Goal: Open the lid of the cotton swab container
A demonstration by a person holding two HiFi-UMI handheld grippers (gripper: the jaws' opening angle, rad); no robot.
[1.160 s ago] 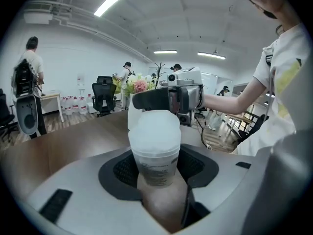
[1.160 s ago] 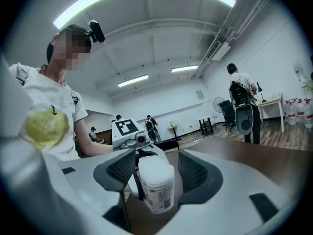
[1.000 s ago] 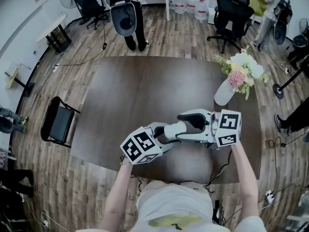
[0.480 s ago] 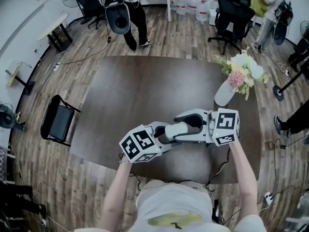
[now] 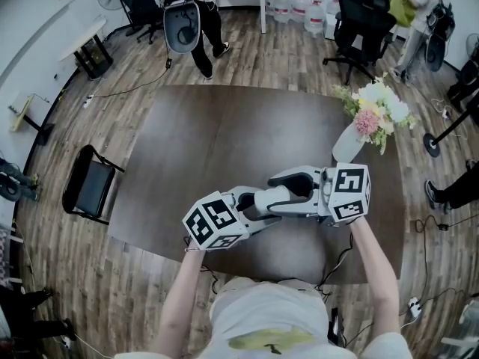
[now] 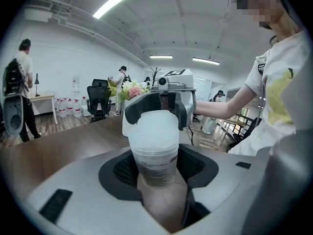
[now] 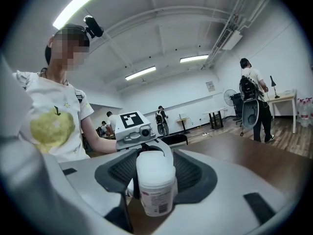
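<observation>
In the lower middle of the head view, the two tools are meeting nose to nose over the dark worktop. The left tool is clenching the body of the cotton swab container, which is standing upright between its pads at the centre of the left gripper view. The right tool is closing from the opposite side with the frosted lid between its jaws, not yet clenched on it.

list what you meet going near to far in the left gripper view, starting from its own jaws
cotton swab container → right gripper, jaws closing around its lid → vase of flowers → black office chair
</observation>
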